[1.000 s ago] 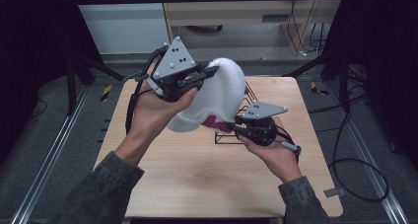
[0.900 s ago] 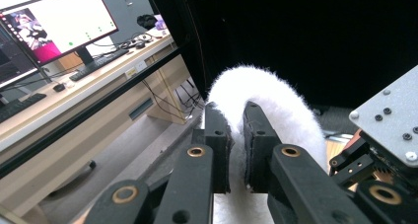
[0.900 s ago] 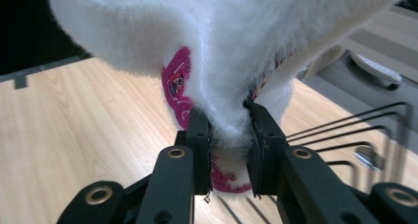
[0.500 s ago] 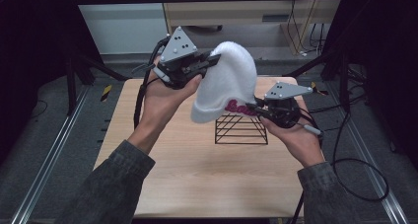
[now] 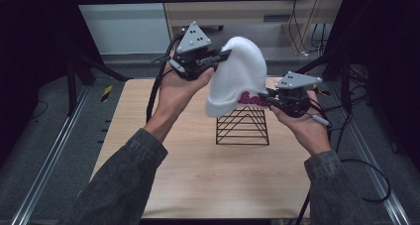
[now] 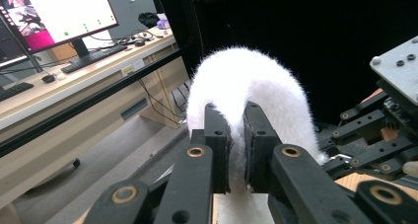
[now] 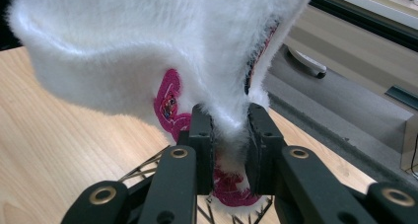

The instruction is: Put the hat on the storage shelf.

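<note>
So the wooden desk [image 5: 198, 160] has my black wire pyramid rack [image 5: 242, 126] standing near its far middle. Up in the air right above that rack is the fluffy white beanie [image 5: 237, 76], pink lettering on its brim, not touching the wires as far as I can see. My left tool [image 5: 218, 59] is clenched on the beanie's crown, and my right tool [image 5: 265, 97] is clamped on the brim edge by the lettering.
</note>
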`<state>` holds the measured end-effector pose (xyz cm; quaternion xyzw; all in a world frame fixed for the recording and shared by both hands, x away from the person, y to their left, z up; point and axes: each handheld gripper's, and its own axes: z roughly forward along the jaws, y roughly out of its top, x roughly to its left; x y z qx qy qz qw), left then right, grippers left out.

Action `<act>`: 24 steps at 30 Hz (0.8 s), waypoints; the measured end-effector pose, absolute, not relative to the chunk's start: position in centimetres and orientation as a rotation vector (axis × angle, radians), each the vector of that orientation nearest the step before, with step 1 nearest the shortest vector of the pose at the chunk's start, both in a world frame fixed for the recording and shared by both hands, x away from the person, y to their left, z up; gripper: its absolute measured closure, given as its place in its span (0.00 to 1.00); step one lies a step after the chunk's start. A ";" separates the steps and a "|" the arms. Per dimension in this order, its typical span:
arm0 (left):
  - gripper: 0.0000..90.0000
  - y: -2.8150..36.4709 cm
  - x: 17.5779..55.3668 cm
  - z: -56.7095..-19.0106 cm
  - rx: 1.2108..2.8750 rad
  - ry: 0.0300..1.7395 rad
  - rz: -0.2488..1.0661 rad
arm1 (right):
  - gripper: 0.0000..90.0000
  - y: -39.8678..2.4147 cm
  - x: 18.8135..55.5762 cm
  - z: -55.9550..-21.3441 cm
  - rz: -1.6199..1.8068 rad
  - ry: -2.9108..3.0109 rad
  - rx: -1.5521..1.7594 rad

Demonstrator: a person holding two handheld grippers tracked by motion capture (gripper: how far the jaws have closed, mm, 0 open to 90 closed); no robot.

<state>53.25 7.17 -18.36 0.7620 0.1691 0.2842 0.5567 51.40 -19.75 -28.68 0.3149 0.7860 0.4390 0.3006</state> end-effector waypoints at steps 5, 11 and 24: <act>0.92 6.7 53.5 -18.5 1.798 0.400 0.664 | 0.85 -20.0 51.9 -28.9 1.150 2.076 0.844; 0.92 6.4 54.3 -18.8 1.788 0.400 0.648 | 0.85 -20.3 52.3 -29.1 1.145 2.067 0.857; 0.92 4.9 55.4 -20.0 1.814 0.407 0.623 | 0.85 -21.5 52.1 -30.7 1.151 2.075 0.899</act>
